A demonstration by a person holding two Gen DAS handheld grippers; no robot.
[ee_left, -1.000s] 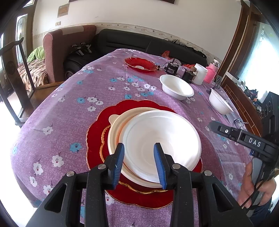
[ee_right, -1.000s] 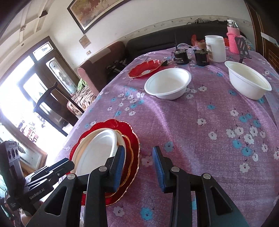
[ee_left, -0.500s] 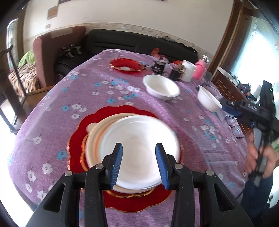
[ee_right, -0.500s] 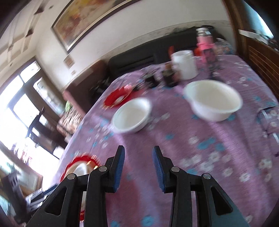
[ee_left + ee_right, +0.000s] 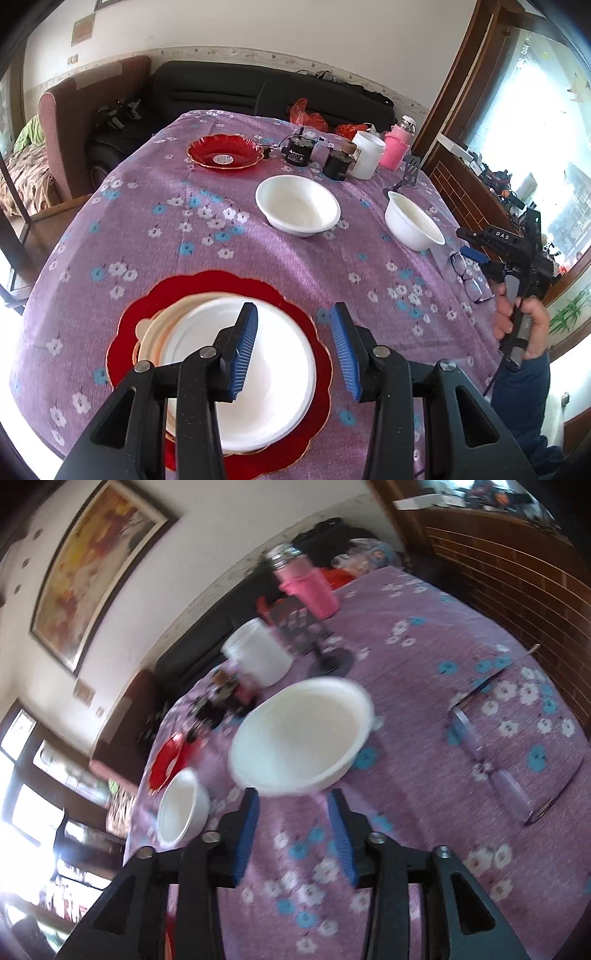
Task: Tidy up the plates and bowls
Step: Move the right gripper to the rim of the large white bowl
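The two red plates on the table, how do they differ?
The near red plate is larger and carries a stack: a cream plate and a white bowl sit on it. The far red plate is smaller and carries no dishes, showing only a pale round mark at its centre. The near one lies under the left gripper; the far one sits beside the dark jars. Both have scalloped rims with gold edging.

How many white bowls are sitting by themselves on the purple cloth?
2: one white bowl near the table's middle, the other bowl toward the right edge beside the glasses. The stack up front may hide more.
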